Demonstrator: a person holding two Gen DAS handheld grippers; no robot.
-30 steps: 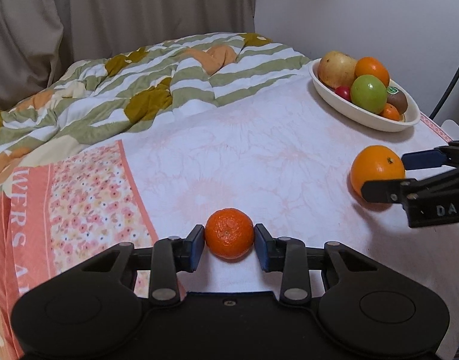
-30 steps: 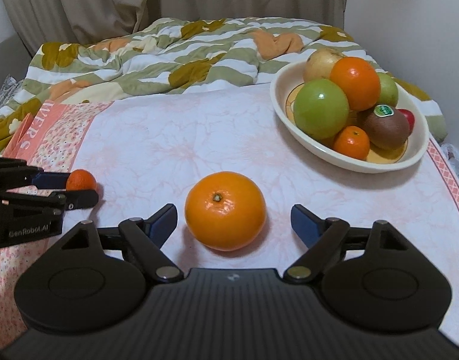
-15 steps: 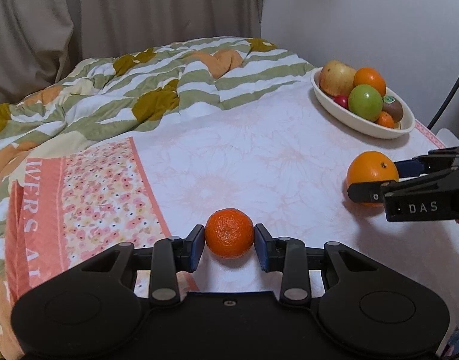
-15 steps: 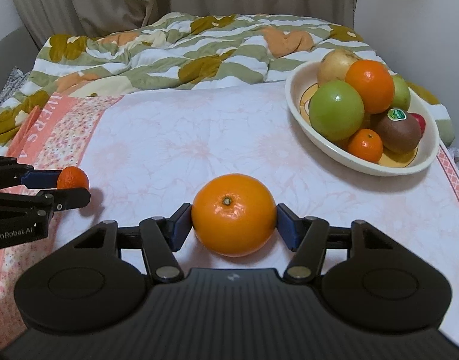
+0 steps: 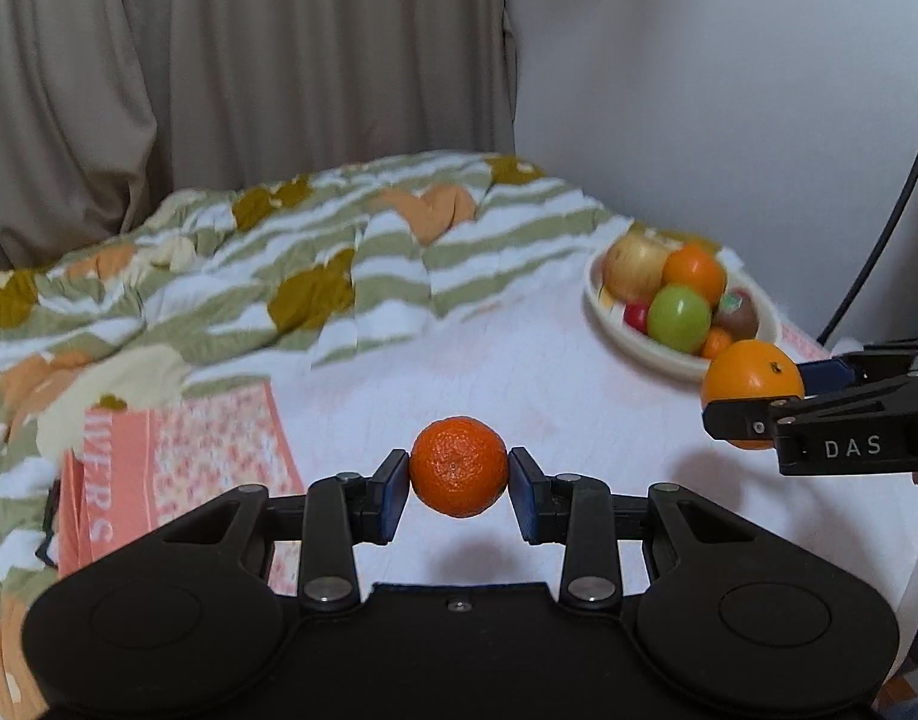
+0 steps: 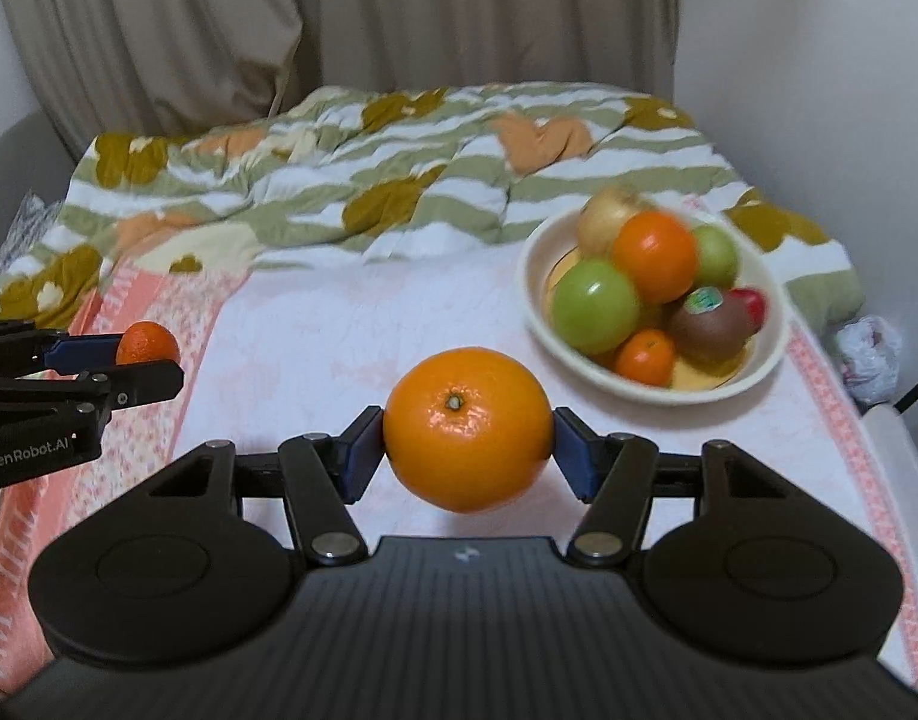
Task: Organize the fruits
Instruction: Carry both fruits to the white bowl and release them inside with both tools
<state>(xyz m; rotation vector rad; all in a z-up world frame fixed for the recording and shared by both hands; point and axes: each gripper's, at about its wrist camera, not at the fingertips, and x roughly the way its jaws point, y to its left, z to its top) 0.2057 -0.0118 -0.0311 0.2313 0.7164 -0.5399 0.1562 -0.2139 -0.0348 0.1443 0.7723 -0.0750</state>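
Left claw: left gripper (image 5: 459, 487) pinching the mandarin (image 5: 458, 467), lower centre of its view, clear of the sheet (image 5: 519, 372).
Right claw: right gripper (image 6: 466, 443) pinching the orange (image 6: 466, 427), centre of its view, also off the sheet.
Bowl: bowl (image 6: 759, 372) right of centre, already heaped with fruit.
Doing it well: judged, carry both level to the bowl, one at a time; set each into a gap, low, so nothing rolls out.
Change: a second ago both fruits lay on the sheet; the right jaws stood wide and have closed on the orange; both now lifted.
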